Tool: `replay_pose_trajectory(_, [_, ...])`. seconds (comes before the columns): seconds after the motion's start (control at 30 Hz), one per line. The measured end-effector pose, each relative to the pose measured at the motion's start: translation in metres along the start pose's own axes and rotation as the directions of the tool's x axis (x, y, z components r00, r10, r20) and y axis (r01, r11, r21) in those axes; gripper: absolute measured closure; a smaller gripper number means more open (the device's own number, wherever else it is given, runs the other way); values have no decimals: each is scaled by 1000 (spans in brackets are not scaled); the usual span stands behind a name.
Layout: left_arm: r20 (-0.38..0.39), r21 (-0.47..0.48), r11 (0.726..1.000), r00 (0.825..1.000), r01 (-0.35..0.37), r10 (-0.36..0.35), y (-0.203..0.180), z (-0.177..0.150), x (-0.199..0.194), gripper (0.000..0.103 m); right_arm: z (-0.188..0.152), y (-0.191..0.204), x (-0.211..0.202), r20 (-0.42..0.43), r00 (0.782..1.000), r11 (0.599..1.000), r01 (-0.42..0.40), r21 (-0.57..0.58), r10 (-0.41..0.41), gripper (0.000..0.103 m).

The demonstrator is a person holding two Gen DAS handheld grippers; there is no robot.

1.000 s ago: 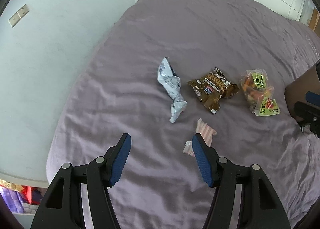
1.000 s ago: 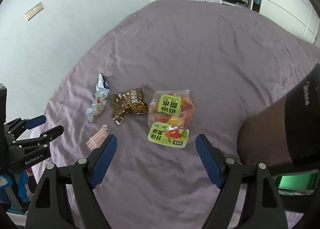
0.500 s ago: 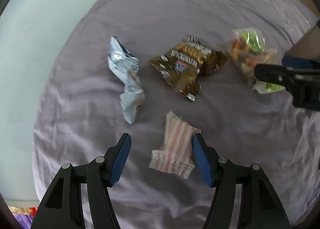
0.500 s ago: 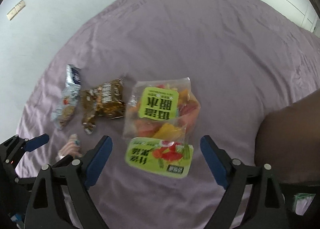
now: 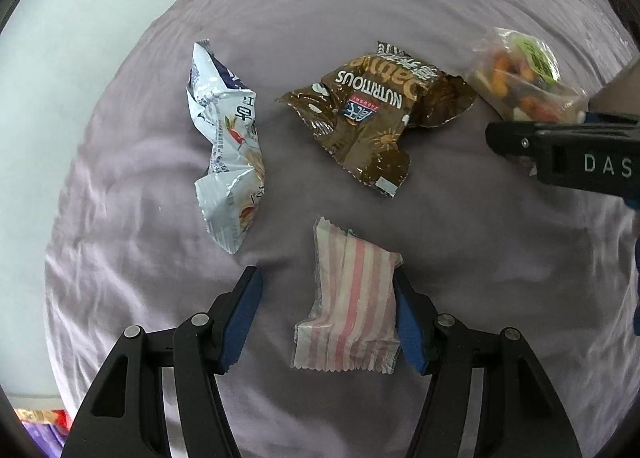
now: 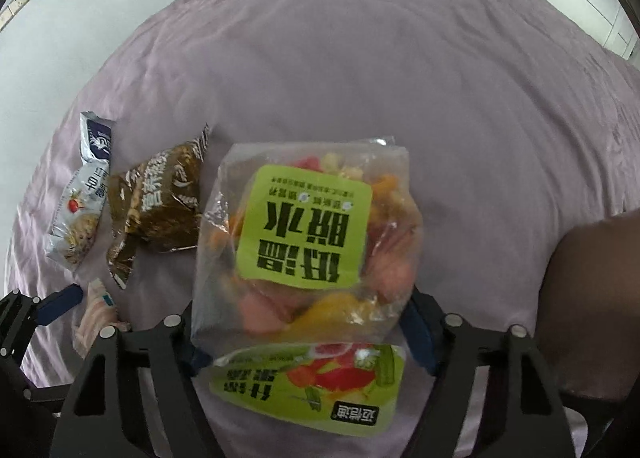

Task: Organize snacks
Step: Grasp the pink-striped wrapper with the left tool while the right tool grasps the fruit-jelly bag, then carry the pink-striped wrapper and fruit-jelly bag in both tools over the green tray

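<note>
Left gripper (image 5: 326,304) jaws wide, straddling light, crinkly pink-striped plastic sachet (image 5: 350,306) near brown foil packet (image 5: 372,114); grip mid-body; right jaws: cannot tell.

Both grippers are now much closer to the snacks than one second ago. The left gripper (image 5: 326,312) now has the pink striped packet (image 5: 350,308) between its open fingers, and the right gripper (image 6: 304,334) now straddles the clear fruit bag (image 6: 308,242), jaws still apart.
</note>
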State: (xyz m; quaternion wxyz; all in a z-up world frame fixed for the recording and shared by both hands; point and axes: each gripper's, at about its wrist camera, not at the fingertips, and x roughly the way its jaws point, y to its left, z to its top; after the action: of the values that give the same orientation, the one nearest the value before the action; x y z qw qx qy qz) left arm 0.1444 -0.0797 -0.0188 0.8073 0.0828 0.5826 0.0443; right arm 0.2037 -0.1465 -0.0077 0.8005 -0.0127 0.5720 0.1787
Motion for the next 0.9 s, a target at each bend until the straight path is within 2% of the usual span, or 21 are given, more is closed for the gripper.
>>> replay_pose_trajectory(0.07, [-1,-2,1000,1000,1,-1,1,0,3,46,0,-1,1,-6,1000,1000,-7,-1,7,59])
replay_pose_trajectory(0.13, [1,10,1000,1000,-5,5,-6,-4,4,48,1,-1,1,-8,1000,1000,-11,-5,11,64])
replay_pose_trajectory(0.23, [-9,53,999,1000,-4,4,-15,-4,4,66,1,1,-3,-9,1000,1000,-2,-27,2,71])
replay_pose_trajectory(0.33, [-4,79,997,1000,-14,15,-22,-2,1,70,5,1,-7,-1,1000,999,-5,-35,5,75])
replay_pose_trajectory(0.6, [5,13,999,999,35,-35,-6,2,-14,72,-2,4,-44,56,998,999,-26,-35,28,76])
replay_pose_trajectory(0.9, [51,-98,988,992,120,-116,28,11,-72,72,-27,10,-126,117,990,994,-74,-80,83,76])
